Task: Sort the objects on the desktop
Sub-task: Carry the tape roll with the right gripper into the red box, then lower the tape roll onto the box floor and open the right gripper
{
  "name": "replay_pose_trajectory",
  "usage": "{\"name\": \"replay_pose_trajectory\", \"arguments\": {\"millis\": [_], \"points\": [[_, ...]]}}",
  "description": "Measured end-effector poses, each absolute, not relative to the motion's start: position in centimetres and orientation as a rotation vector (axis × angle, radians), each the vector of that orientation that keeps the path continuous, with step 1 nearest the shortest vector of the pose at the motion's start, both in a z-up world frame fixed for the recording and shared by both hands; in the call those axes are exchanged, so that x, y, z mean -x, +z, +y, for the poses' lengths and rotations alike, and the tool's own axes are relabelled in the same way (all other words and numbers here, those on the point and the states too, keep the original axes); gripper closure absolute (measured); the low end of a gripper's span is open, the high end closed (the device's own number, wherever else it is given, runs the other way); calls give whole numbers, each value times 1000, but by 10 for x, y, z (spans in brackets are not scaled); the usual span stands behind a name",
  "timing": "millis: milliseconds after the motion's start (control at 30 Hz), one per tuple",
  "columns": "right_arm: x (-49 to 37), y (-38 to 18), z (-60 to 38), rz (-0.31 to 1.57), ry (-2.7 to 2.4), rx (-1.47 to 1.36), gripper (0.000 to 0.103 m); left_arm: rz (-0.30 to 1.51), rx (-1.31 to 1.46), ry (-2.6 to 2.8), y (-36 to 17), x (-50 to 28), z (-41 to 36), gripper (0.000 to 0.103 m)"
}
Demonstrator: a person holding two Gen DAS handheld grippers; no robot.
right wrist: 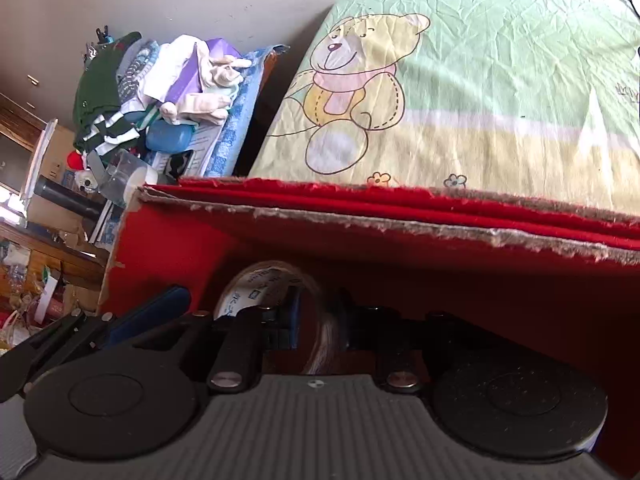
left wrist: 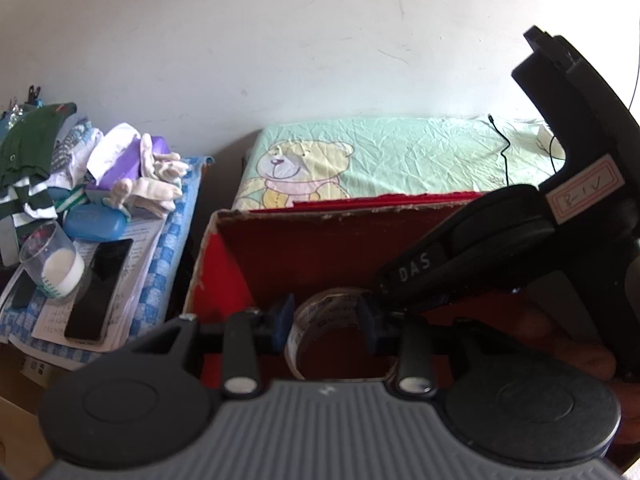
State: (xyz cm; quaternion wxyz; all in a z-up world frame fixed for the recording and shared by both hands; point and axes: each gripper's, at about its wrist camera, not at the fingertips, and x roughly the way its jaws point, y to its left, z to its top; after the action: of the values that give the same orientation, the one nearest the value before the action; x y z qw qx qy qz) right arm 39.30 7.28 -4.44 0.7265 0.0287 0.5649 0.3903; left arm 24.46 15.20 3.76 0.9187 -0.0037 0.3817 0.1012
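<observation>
Looking down past the left hand-held gripper (left wrist: 326,322), its blue pads sit on either side of a roll of clear tape (left wrist: 320,320) at the bottom middle of the frame. There's a sliver of gap on the left pad, so I'd call the jaws apart and flanking the roll rather than pinching it. The right hand-held gripper (right wrist: 316,320) comes in from the right of that view and is down in the same spot. In its own camera the roll looks like it's threaded over one finger, with the jaws a little apart, but it's dark in there, so I can't swear whether the pads are touching.

The tape is inside the red cardboard box (left wrist: 224,256), low against the left wall, so that part of the sorting looks done.

Handling-wise, a tape roll is light and stiff, with a slick outer face and a hard core. It's best grabbed across the ring's flat sides or hooked through the hole. Squeezing the curved edge would probably let it squirt out.

Beyond the box there's a bed with a teddy-bear sheet (left wrist: 360,152). At upper left sits a cluttered pile of clothes (left wrist: 36,152), with white gloves (left wrist: 160,176), a blue case (left wrist: 94,222), a plastic cup (left wrist: 52,264) and a black phone (left wrist: 100,288).
</observation>
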Motion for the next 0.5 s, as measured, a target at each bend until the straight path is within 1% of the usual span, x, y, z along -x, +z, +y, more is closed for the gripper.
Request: {"name": "replay_pose_trajectory", "arguments": {"millis": [133,267,300,500], "points": [[-394,-49,74,1280,821,-33,76,771,2,228,37,-244,152,66],[-394,-53,75,1327,850,-46,79,757,-3,239,38,-242,151,68],[-393,-53,77,1330,861,-43,82,752,-1,242,38,-241,152,68],[-394,-54,78,1369,883,-91,82,727,-4,249,38,-239,152,69]]}}
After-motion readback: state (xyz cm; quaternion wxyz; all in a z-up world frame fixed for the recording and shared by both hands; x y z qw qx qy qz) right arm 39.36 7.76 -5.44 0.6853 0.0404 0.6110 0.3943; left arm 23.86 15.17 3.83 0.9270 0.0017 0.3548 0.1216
